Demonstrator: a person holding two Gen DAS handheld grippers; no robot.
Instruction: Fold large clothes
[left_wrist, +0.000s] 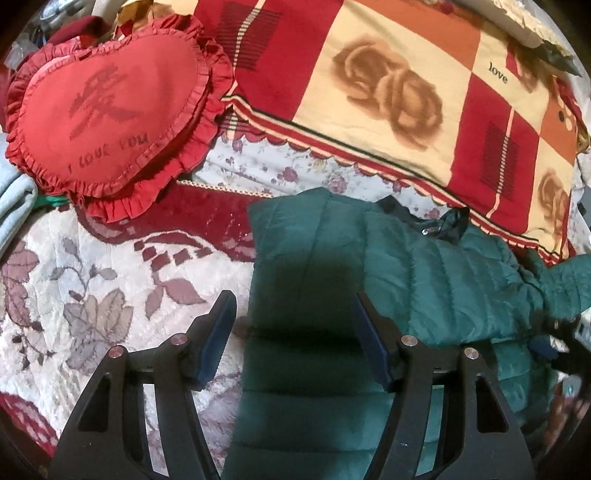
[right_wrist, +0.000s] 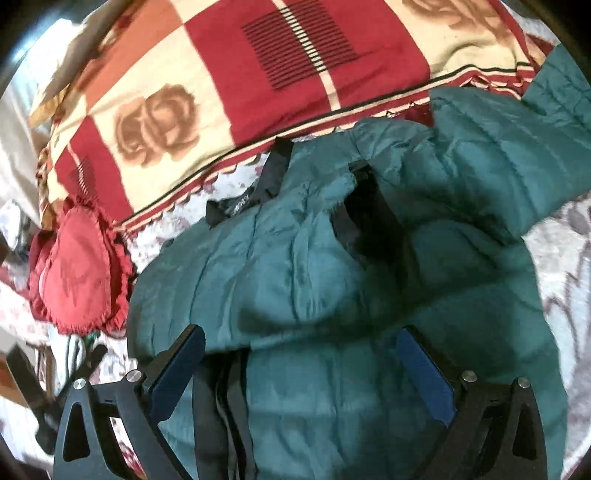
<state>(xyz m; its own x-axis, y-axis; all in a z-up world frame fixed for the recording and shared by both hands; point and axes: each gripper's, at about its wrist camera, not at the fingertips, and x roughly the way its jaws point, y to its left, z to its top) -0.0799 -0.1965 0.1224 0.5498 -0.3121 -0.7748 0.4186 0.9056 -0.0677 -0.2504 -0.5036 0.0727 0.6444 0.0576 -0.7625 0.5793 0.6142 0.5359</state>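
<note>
Left gripper (left_wrist: 293, 317) spread wide, nothing between the fingers, hovering over the left edge of the green jacket (left_wrist: 369, 266). Jacket lies flat on the floral bedspread (left_wrist: 74, 280), partly folded, one panel lapped over the middle. Right gripper (right_wrist: 301, 347) also spread, jacket (right_wrist: 295, 280) directly under and ahead of it; whether its fingers touch the fabric is hard to tell. Dark lining strip (right_wrist: 362, 206) shows at the collar area. A sleeve (right_wrist: 517, 147) trails off to the far right. Beyond the jacket, red heart pillow (left_wrist: 110, 118) on the left, checked rose-print blanket (left_wrist: 388, 92) farthest back.
</note>
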